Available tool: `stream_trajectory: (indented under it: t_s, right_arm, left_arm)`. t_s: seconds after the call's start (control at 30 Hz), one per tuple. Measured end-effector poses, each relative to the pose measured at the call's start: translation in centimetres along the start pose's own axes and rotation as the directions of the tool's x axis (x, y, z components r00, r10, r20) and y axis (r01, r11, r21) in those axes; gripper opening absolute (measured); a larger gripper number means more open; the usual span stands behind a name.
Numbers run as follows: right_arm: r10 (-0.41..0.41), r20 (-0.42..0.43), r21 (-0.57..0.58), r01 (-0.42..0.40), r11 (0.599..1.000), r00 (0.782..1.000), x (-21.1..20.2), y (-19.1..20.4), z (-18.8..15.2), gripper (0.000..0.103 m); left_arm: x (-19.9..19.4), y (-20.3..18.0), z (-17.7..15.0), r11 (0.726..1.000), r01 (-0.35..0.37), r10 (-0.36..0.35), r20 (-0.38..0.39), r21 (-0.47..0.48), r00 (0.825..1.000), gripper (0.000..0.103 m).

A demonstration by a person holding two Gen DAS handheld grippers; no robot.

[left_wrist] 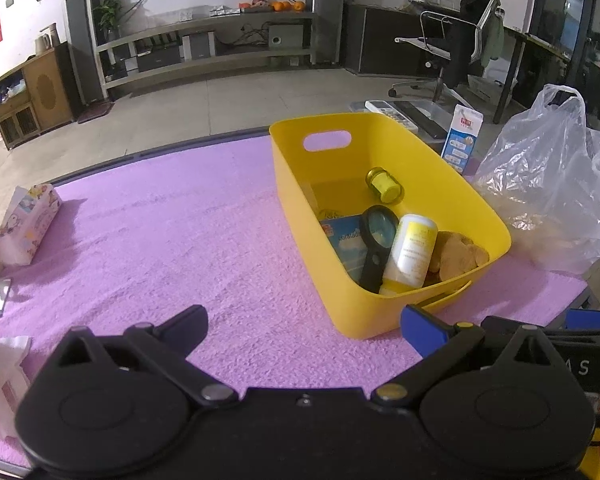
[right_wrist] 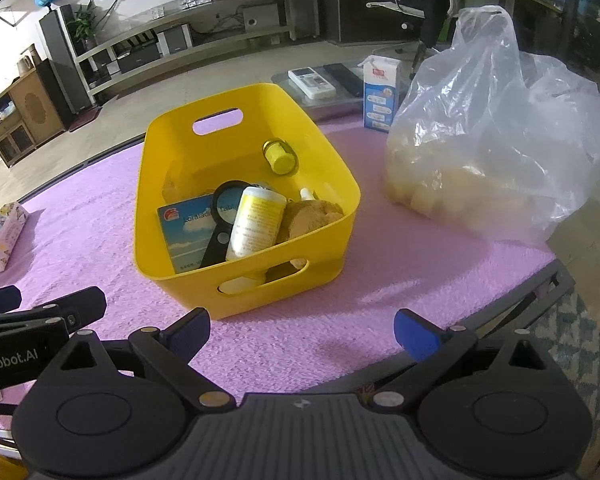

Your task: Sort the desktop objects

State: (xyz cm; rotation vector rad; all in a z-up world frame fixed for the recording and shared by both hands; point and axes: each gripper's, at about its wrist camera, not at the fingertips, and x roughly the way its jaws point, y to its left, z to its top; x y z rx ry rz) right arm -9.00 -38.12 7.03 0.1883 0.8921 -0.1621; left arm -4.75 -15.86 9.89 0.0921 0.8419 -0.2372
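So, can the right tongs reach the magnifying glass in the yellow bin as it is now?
Probably yes. The right tongs are open and empty, and the yellow bin is open-topped. The magnifying glass lies on top, though the white bottle crowds its handle.

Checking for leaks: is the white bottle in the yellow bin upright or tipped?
Tipped. The white plastic bottle with the yellow label leans across the black magnifying glass inside the yellow plastic bin.

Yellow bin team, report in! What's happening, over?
Both grippers open, empty: left, right. Bin holds magnifier, bottle, jar, box. Plastic bag beside bin, nothing blocking.
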Motion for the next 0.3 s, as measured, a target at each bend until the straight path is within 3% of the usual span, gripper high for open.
stream_trajectory:
  t_s: [0.3]
  right_arm:
    - [-0.006,-0.006,-0.004,0.006,1.0,1.0,0.53,0.35,-0.04,0.1]
  left_arm:
    - [0.48,0.44,-0.17,1.0,0.0,0.0,0.004,-0.007,1.0,0.103]
